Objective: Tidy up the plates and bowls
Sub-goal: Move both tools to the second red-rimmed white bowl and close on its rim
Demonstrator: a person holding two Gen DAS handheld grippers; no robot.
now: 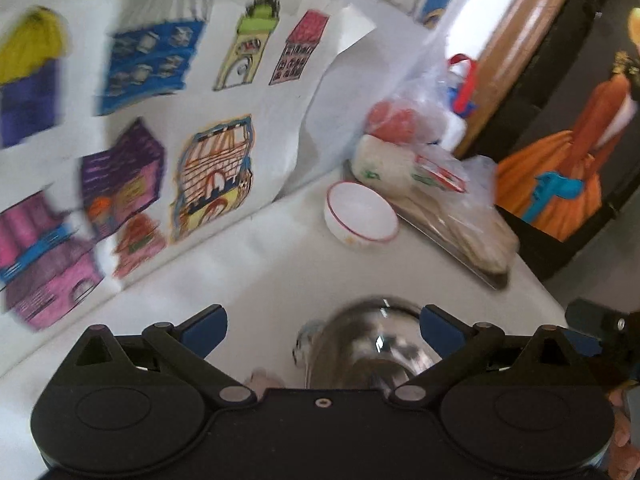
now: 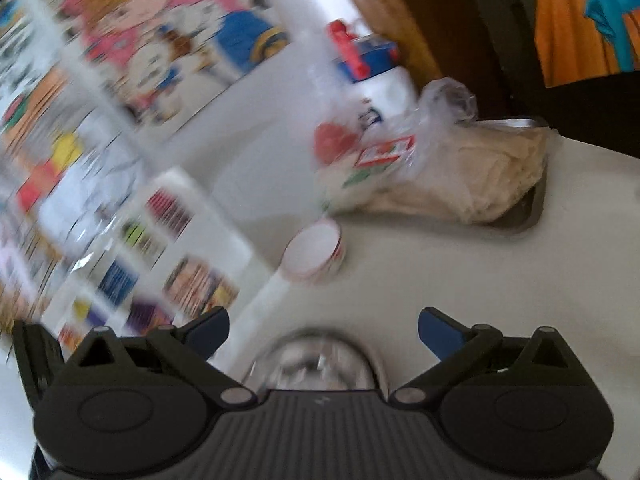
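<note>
Left wrist view: white table [image 1: 256, 272], tray of bagged food [image 1: 436, 216] at back, white red-rimmed bowl [image 1: 362, 214] just beside it, steel bowl [image 1: 372, 344] close under left gripper [image 1: 322, 330], jaws spread, pinching nothing. Right wrist view, blurred: right gripper [image 2: 323, 330] equally wide, empty. Judged barely underway; bowls apart, unstacked, no plates seen.

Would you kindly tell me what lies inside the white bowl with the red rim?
The white bowl with the red rim shows a bare white interior; nothing visible inside. Blur and its near wall hide part of the bottom.
</note>
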